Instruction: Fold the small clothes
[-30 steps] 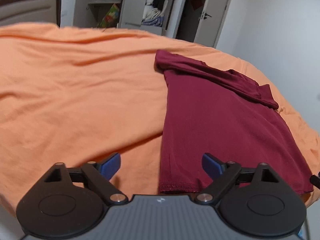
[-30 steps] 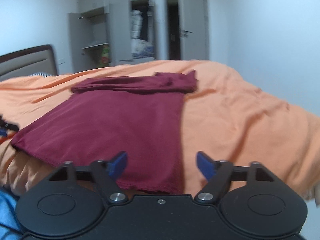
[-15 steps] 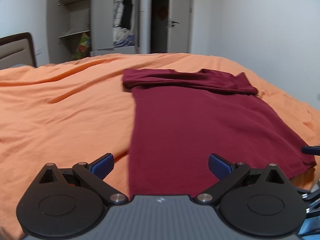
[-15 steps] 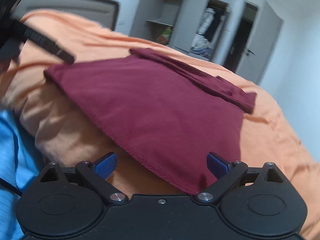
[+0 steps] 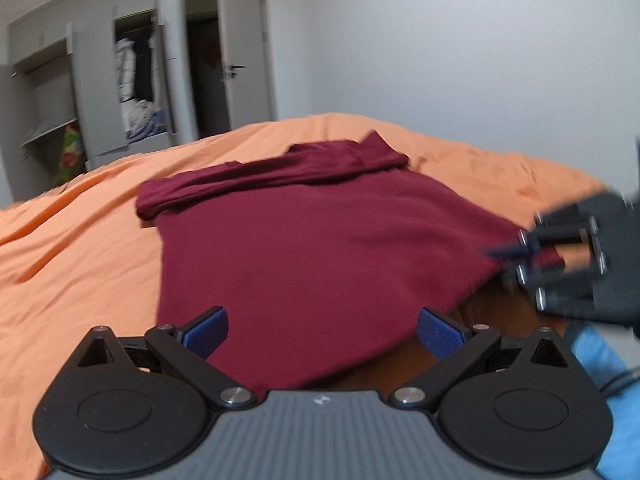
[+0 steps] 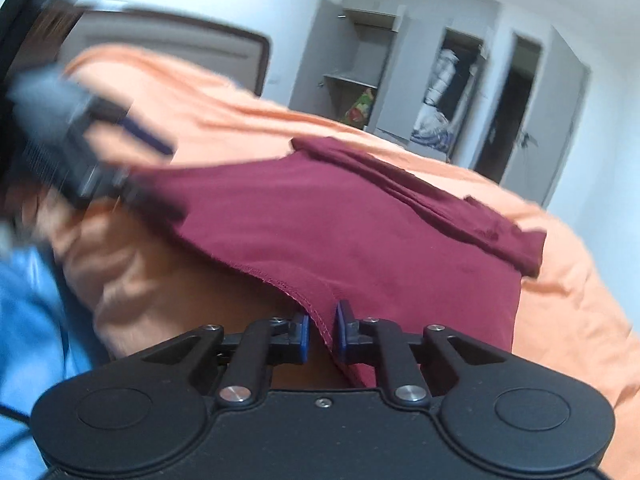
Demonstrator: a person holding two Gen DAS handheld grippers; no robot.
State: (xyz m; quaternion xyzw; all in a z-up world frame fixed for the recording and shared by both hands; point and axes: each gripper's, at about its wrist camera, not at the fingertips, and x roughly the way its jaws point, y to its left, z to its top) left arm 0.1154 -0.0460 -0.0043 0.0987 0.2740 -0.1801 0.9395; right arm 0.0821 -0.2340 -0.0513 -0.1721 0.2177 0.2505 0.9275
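A maroon shirt (image 5: 320, 240) lies flat on the orange bedspread (image 5: 80, 260), its sleeves folded across the far end and its hem toward me. My left gripper (image 5: 322, 332) is open, its blue pads on either side of the hem's left part, low over the cloth. My right gripper (image 6: 322, 334) is shut on the shirt (image 6: 340, 232), with the hem edge pinched between its blue pads. In the left wrist view the right gripper (image 5: 520, 250) shows blurred at the hem's right corner. Seen from the right wrist, the left gripper (image 6: 132, 160) is a blur at the hem's other corner.
The bed's near edge drops away just below the hem (image 6: 120, 280). Blue cloth (image 6: 32, 320) fills the lower left beside the bed. An open wardrobe (image 5: 132, 88), a doorway (image 5: 208, 80) and a white wall stand beyond the bed; a headboard (image 6: 180, 48) is at left.
My right gripper has come down onto the hem and shut on it; it stood open before. The left gripper swung right and lower over the hem and remains open.
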